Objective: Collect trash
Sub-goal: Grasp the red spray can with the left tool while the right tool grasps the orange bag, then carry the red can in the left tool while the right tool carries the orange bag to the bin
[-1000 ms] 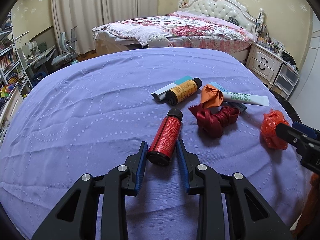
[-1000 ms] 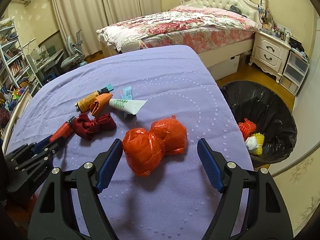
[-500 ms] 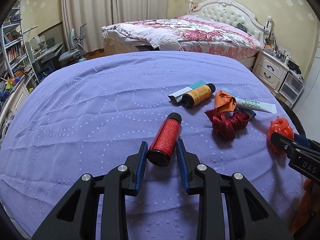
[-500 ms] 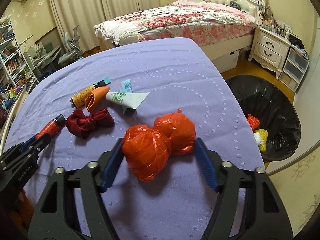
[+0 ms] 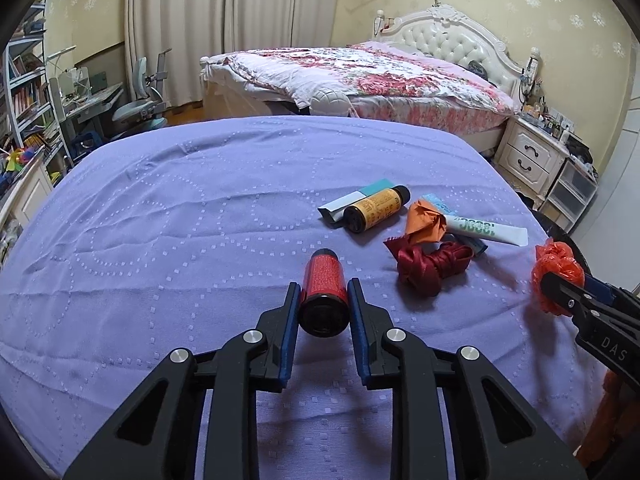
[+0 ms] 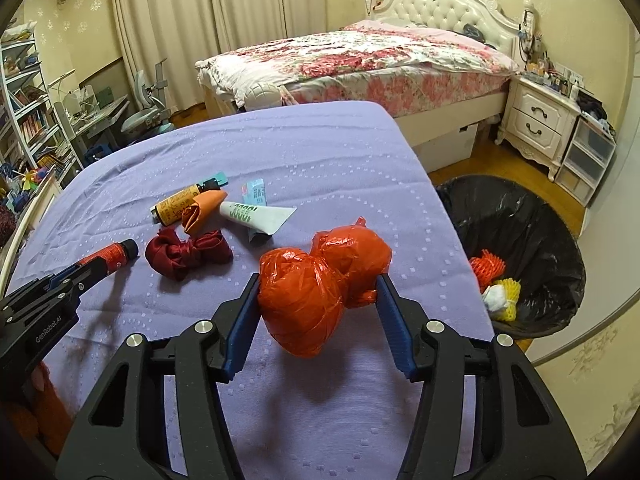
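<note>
A red bottle [image 5: 322, 272] with a black cap sits between my left gripper's [image 5: 324, 290] blue pads, which press its sides as the jaws are closing; its end hangs just above the purple cloth [image 5: 180, 240]. The right wrist view shows my right gripper [image 6: 318, 280] closing on a knotted orange plastic bag [image 6: 304, 304], pads against both sides, the bag raised off the cloth. On the cloth lie a yellow bottle [image 5: 374, 210], an orange paper [image 5: 426, 224], a white tube [image 5: 486, 230] and a dark red ribbon [image 5: 432, 264].
A black-lined bin [image 6: 520, 216] stands on the floor right of the table and holds orange and yellow net wrappers. Beyond the table are a flowered bed [image 6: 360, 60] and a white nightstand [image 6: 536, 120]. Shelves and a desk line the left wall.
Both pairs of jaws have narrowed. The left pair now pinches the red bottle, which has swung straight and lifted. The right pair has closed onto the orange bag and raised it.
</note>
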